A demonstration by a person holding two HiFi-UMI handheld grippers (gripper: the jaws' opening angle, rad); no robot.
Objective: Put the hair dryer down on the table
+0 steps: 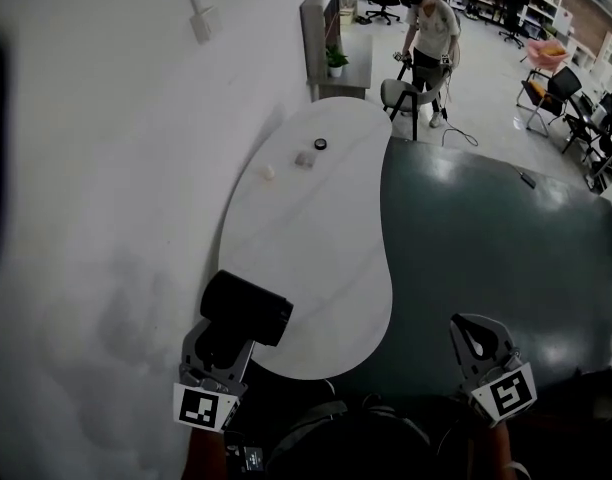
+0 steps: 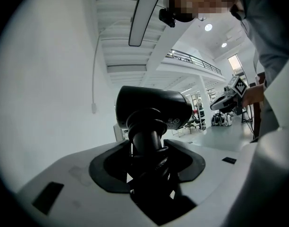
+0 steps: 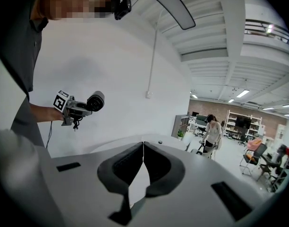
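Observation:
My left gripper (image 1: 226,340) is shut on the handle of a black hair dryer (image 1: 246,308), held above the near left edge of the white tabletop (image 1: 306,238). In the left gripper view the handle (image 2: 145,143) stands upright between the jaws, wrapped with its cord, and the barrel (image 2: 154,107) lies across the top. The right gripper (image 1: 473,330) hovers over the dark half of the table (image 1: 496,258), jaws shut with nothing between them (image 3: 143,148). From the right gripper view the left gripper with the hair dryer (image 3: 95,100) shows in the air at the left.
Three small things lie at the far end of the white top: a black round piece (image 1: 320,144), a grey block (image 1: 304,158), a white ball (image 1: 268,172). A white wall runs along the left. A person (image 1: 432,30) stands by a chair (image 1: 404,94) beyond the table.

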